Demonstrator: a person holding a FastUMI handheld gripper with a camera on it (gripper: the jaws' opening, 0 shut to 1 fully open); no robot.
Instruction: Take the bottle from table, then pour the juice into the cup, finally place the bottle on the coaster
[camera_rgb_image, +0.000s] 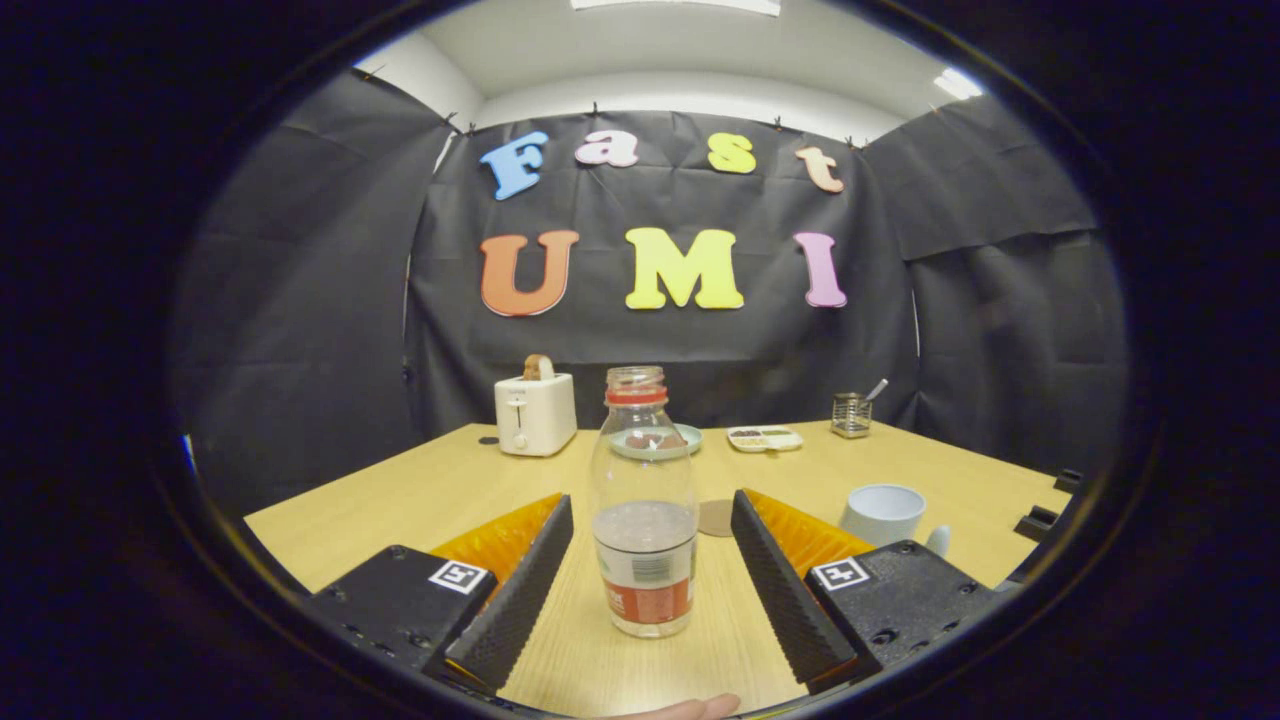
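fingers (650, 545) spread wide, not touching anything. bottle (644, 500) upright on the surface (400, 500), sitting between the fingers with a gap each side. coaster (716, 517) just behind the bottle, cup (882, 513) beyond the right finger. toaster (535, 412) near the far edge.

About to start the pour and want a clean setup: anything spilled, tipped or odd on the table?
Nothing stands out. The clear plastic bottle with the red label stands upright, uncapped, between the gripper's open jaws, untouched.
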